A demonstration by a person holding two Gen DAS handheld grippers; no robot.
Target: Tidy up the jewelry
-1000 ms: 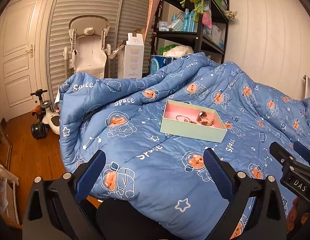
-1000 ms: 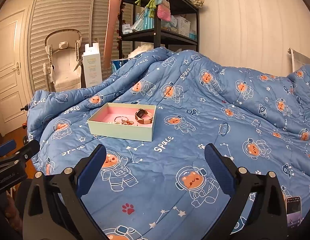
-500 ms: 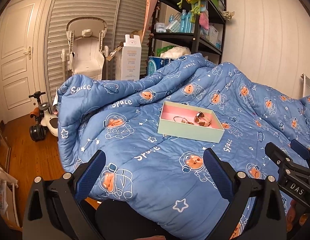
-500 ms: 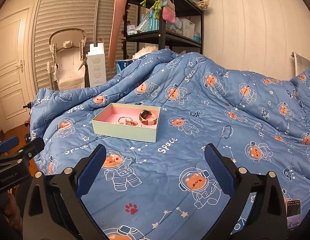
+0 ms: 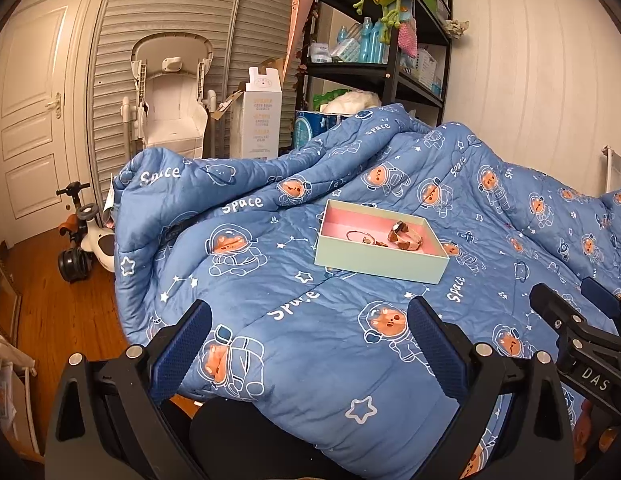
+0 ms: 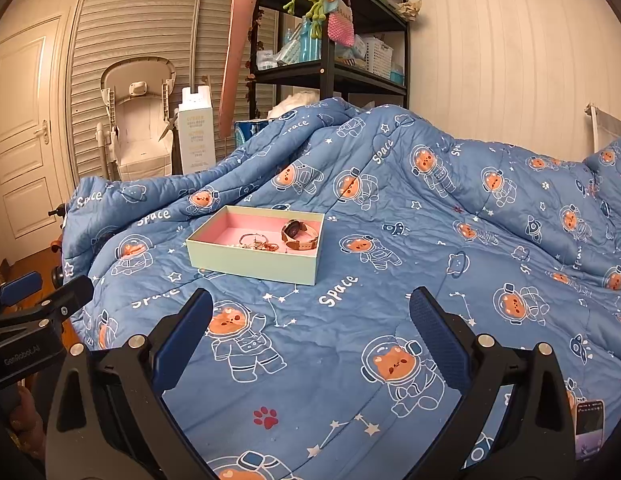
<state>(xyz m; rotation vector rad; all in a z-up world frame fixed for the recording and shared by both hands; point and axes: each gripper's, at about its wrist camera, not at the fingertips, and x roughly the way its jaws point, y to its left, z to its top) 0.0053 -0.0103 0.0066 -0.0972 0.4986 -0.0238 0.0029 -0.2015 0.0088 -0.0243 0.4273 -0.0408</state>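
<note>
- Box [image 6: 254,258]: shallow, rectangular, pale green card, pink lining, on quilted blue duvet [image 6: 430,240].
- Inside: rose-gold watch [image 6: 299,235], thin rings [image 6: 256,242].
- Left gripper [image 5: 310,340], right gripper [image 6: 310,334]: both released, empty.

Warm, dim indoor light gives both views a yellowish cast, with soft shadows, sharp centres and fisheye-bent, dark-vignetted corners.

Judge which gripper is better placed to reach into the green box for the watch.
Right, marginally. Both grippers are open, empty and well short of the box. The watch lies at the box's right end, nearer the right gripper; the left gripper would cross the bracelets first.
</note>
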